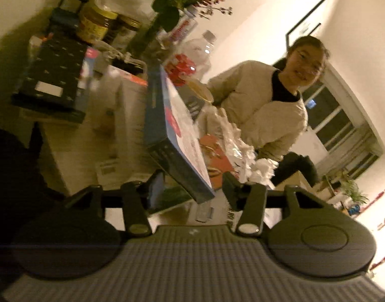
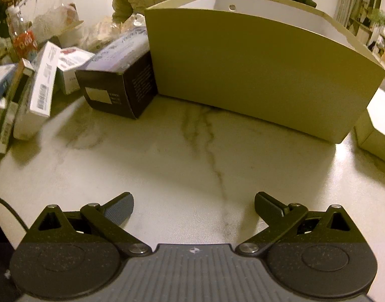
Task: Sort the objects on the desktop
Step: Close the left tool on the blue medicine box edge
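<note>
In the left wrist view, my left gripper (image 1: 192, 191) is tilted and partly closed, shut on the near end of a flat blue box (image 1: 167, 130) with a white and red face. The box reaches away from the fingers over the cluttered table. In the right wrist view, my right gripper (image 2: 193, 206) hangs open and empty over the marble table (image 2: 167, 166). Ahead of it stands a large open beige carton (image 2: 255, 70). A black box (image 2: 117, 93) rests against the carton's left wall.
White boxes (image 2: 41, 85) lean together at the left, with bottles and jars (image 1: 96, 22) and flowers behind. A person in a pale quilted jacket (image 1: 262, 105) stands across the table. Another pale box (image 2: 376, 128) sits at the right edge.
</note>
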The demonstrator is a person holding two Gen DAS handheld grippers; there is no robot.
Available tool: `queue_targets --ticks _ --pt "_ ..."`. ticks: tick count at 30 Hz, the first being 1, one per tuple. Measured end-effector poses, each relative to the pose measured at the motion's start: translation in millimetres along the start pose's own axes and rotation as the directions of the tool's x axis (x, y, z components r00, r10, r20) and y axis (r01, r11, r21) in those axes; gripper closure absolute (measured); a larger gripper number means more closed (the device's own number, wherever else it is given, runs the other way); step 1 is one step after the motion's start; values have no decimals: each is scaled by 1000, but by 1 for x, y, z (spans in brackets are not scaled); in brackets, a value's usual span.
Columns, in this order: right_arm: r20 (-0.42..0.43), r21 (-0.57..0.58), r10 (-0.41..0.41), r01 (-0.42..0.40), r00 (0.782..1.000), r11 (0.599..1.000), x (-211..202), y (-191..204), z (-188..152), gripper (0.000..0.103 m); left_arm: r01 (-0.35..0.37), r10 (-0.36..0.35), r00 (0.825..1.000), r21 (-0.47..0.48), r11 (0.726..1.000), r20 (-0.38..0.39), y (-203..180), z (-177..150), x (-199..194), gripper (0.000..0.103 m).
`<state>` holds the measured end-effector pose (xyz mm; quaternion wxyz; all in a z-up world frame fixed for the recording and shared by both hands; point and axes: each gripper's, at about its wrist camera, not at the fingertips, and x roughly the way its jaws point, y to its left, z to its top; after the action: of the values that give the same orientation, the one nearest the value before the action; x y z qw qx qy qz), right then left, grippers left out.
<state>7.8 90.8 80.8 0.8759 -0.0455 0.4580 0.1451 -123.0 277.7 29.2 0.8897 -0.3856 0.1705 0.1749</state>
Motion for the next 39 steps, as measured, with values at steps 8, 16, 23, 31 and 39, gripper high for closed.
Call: queue_targets --ticks 8,16,23,31,39 --pt "109 35 275 -280 955 959 -29 13 21 5 -62 60 994 13 998 88 11 14 -14 44" --pt "129 -61 537 -534 833 843 -37 75 55 21 -61 62 998 -44 997 18 32 46 3 45" --pt "62 -14 664 -665 745 747 -7 121 83 43 -45 39 995 -61 997 -92 41 69 28 48" --pt "34 32 689 -690 724 723 18 149 99 49 -50 43 990 -51 997 -131 40 83 50 52" --pt "15 50 706 -705 708 707 31 160 100 53 -74 76 990 21 997 -117 26 90 51 74"
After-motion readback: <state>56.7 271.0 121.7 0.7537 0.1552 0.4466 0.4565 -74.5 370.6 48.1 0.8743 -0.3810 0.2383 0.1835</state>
